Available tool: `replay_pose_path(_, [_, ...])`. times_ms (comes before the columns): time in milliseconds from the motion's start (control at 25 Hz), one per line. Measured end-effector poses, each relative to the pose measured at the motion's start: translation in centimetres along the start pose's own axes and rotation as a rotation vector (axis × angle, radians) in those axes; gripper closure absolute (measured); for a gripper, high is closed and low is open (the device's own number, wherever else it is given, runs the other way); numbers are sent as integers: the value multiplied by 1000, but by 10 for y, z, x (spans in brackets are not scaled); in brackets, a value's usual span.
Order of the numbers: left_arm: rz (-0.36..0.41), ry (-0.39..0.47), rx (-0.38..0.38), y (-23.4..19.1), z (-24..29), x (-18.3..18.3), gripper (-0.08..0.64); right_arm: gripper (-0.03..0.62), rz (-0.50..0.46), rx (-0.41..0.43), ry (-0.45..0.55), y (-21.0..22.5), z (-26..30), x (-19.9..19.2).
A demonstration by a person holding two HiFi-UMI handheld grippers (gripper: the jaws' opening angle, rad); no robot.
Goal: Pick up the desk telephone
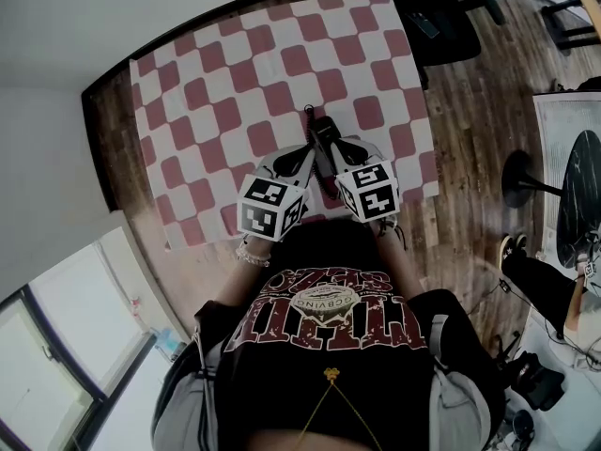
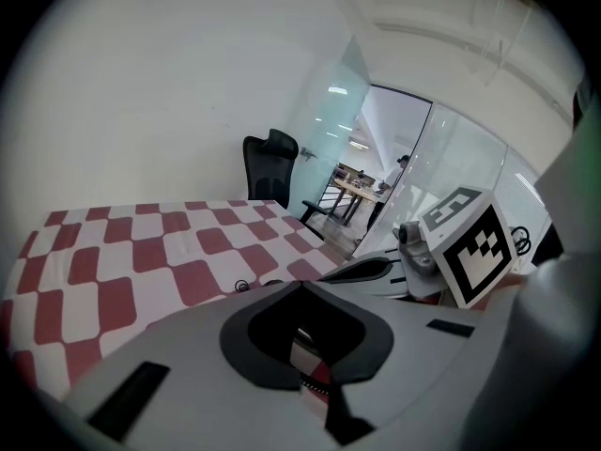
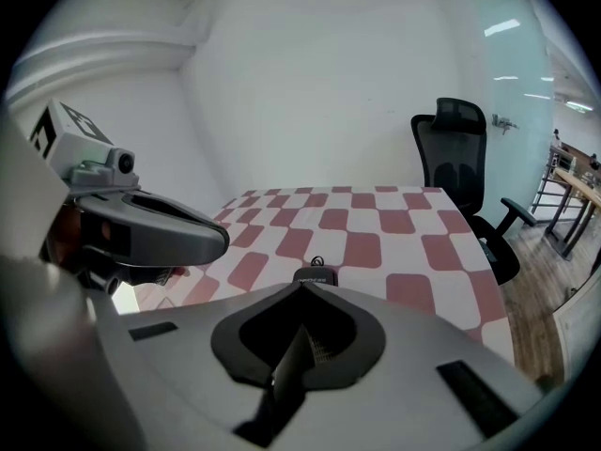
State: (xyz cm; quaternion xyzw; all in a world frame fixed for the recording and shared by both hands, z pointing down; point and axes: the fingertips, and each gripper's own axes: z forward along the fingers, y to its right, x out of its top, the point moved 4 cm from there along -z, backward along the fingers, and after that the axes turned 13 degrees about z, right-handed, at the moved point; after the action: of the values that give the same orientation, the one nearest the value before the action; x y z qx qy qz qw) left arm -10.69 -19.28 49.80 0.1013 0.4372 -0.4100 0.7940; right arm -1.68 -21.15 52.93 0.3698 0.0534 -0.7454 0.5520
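Both closed and empty, the left gripper (image 1: 306,156) and right gripper (image 1: 340,150) are being poised over the desk telephone (image 1: 322,132) at the table's (image 1: 225,73) near edge, seemingly for lifting.

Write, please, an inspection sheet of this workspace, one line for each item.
Surface: table under a red-and-white checked cloth.
Job's things: black desk telephone on the cloth, near the front edge.
Clutter: nothing seen.
Grippers: left gripper and right gripper both shut, tips beside the telephone; contact unclear.
Cables: small cord loop at the telephone's far end.
Surroundings: black office chair, wooden floor.
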Motion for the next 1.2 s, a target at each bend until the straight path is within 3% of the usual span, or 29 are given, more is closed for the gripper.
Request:
replay_pose_path(480, [0, -9, 2, 0, -3, -5, 552, 574, -33, -32, -80, 4, 15, -24])
replay_pose_path(960, [-9, -17, -3, 0, -3, -11, 552, 569, -58, -36, -66, 2, 17, -26])
replay_pose_path(1200, [-14, -24, 0, -2, -4, -13, 552, 482, -65, -52, -85, 3, 20, -28])
